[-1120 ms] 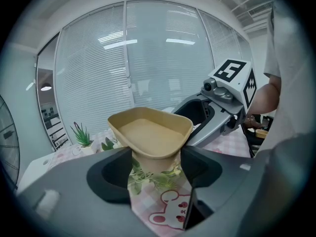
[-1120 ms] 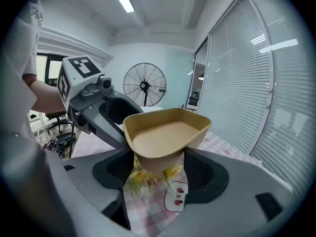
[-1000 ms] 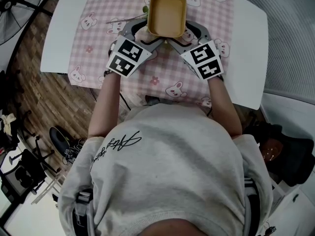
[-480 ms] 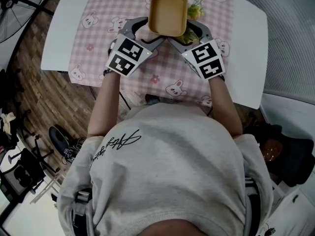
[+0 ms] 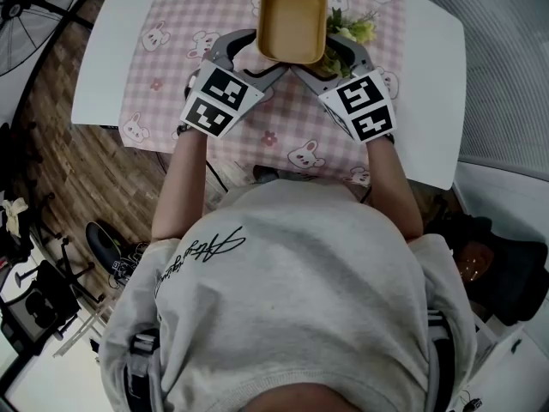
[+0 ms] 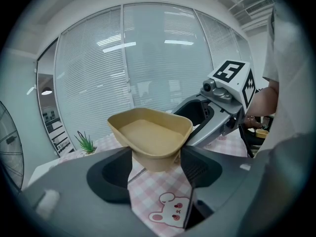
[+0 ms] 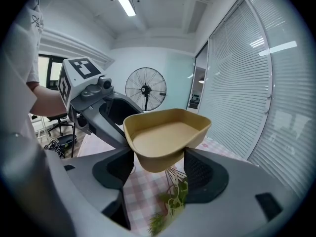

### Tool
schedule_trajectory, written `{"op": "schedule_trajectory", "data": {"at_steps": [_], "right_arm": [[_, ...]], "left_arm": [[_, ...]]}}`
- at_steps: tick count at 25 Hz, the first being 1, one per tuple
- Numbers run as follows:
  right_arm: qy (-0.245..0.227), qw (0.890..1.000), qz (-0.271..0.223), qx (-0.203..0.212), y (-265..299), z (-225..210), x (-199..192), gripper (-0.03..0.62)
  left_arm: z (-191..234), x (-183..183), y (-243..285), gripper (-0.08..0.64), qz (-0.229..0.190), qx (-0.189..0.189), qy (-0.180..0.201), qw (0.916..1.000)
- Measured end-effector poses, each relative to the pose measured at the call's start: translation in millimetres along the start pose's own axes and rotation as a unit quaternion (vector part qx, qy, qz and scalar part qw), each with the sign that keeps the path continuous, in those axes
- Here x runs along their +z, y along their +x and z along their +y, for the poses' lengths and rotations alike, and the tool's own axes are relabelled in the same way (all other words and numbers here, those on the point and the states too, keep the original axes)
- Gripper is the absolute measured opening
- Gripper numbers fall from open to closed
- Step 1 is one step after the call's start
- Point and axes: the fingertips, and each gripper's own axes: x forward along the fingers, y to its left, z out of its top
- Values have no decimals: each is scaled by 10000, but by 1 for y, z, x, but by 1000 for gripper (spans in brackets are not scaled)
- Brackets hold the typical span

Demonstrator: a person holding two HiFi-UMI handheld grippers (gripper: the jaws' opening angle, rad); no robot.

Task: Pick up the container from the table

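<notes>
Plainly, the left gripper point(image 6: 155, 168) was clamped on one near corner of the tan container point(image 6: 150, 132), with a pad against each side of its lower wall. The right gripper point(image 7: 159, 171) pinched the other near corner the same way. The container was empty and roughly level, held above the pink checked tablecloth point(image 5: 171, 24), which showed beneath its base. A green plant sprig point(image 5: 353, 31) lay on the cloth, partly under the container's right edge. The white table point(image 5: 103, 75) extended past the cloth. A floor fan point(image 7: 145, 89) stood well behind.
</notes>
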Motion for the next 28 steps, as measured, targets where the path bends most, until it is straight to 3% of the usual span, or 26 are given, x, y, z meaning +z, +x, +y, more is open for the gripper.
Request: {"op": "schedule_trajectory", "data": {"at_steps": [22, 28], "right_arm": [[-1, 9995, -269, 173, -31, 5, 41, 317], [2, 9990, -403, 195, -32, 5, 36, 316]], "left_arm": [[-3, 39, -36, 301, -145, 189, 34, 9997], [-6, 36, -32, 301, -219, 192, -36, 9996]]}}
